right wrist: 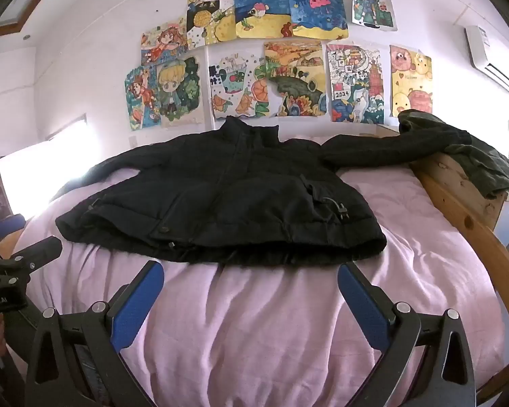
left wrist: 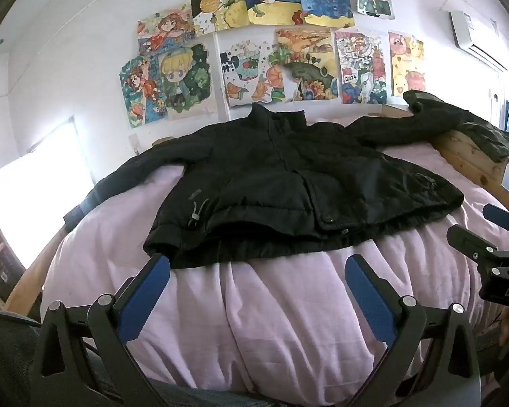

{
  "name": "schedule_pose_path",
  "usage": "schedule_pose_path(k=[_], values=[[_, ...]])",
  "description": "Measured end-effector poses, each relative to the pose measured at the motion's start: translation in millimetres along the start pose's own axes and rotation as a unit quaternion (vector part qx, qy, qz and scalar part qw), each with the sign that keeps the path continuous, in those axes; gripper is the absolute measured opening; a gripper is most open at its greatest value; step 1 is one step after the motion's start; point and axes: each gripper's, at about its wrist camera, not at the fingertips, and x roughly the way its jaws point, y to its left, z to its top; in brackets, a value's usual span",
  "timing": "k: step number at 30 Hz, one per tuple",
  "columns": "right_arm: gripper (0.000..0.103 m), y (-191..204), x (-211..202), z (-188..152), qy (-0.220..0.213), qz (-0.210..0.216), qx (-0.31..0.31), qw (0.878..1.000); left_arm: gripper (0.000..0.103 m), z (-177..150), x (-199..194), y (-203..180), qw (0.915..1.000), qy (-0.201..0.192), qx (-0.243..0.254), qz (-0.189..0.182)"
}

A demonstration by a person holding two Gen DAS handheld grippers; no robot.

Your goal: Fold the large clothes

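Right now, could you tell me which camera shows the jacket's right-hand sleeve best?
The right wrist view: the black jacket's sleeve lies nearer centre, traceable to the wooden bed frame. The left wrist view shows that sleeve too, but further toward the edge.

Matt black cloth jacket (left wrist: 288, 183); soft pink quilt (left wrist: 288, 322); knotty wood bedframe (left wrist: 471, 156)

Jacket (left wrist: 288, 183) flat on bed (left wrist: 288, 322), drawings (left wrist: 271, 51) behind.

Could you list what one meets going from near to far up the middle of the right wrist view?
Right gripper, jaws open → pink bedding → black jacket, lying flat with its hem nearest and collar farthest → drawings on the wall.
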Motion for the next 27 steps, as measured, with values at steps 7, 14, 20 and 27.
schedule_pose_path(k=[7, 14, 20, 27], values=[[0.103, 0.1, 1.0, -1.5, 0.0, 0.002, 0.001, 1.0, 0.101, 0.0, 0.0, 0.0, 1.0, 0.001, 0.001, 0.001], [0.103, 0.0, 1.6, -2.1, 0.001, 0.001, 0.002, 1.0, 0.101, 0.0, 0.1, 0.0, 1.0, 0.001, 0.002, 0.0], [0.103, 0.1, 1.8, -2.4, 0.0, 0.0, 0.002, 1.0, 0.101, 0.0, 0.1, 0.0, 1.0, 0.001, 0.002, 0.0], [0.103, 0.4, 3.5, -3.3, 0.001, -0.001, 0.001, 1.0, 0.101, -0.1, 0.2, 0.0, 1.0, 0.002, 0.002, 0.0]])
